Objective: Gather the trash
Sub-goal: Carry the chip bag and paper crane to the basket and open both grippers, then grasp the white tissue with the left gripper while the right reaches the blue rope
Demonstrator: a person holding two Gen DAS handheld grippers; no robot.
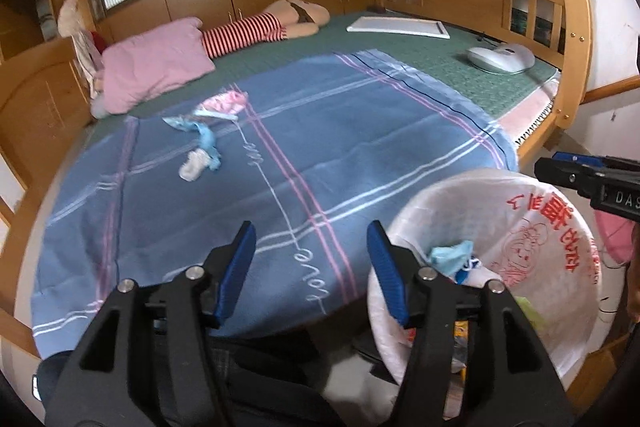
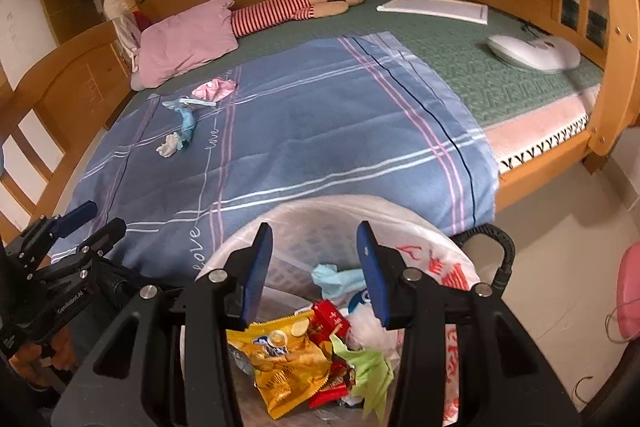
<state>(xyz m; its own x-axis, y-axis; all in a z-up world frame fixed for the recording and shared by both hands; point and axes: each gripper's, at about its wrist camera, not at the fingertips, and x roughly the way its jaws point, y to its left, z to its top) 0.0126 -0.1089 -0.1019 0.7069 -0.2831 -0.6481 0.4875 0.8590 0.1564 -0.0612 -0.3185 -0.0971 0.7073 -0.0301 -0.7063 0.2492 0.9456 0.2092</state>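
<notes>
A white-lined trash bin (image 2: pixel 440 259) stands at the foot of the bed. It holds a yellow snack bag (image 2: pixel 288 359), a red wrapper (image 2: pixel 330 319), green paper (image 2: pixel 368 367) and a light blue scrap (image 2: pixel 336 277). My right gripper (image 2: pixel 314 267) hangs open over the bin with nothing between its fingers. My left gripper (image 1: pixel 312 267) is open and empty above the blue blanket (image 1: pixel 320 147), just left of the bin (image 1: pixel 520 227). Far left on the blanket lie a pink wrapper (image 1: pixel 222 105), a blue wrapper (image 1: pixel 208 143) and a white tissue (image 1: pixel 194 165).
A pink pillow (image 1: pixel 156 67), a striped plush doll (image 1: pixel 256 31), a white board (image 1: pixel 400 26) and a white oval device (image 1: pixel 502 58) lie on the green mattress. Wooden bed rails (image 1: pixel 576 27) flank the bed. A pink object (image 2: pixel 628 299) sits on the tiled floor at right.
</notes>
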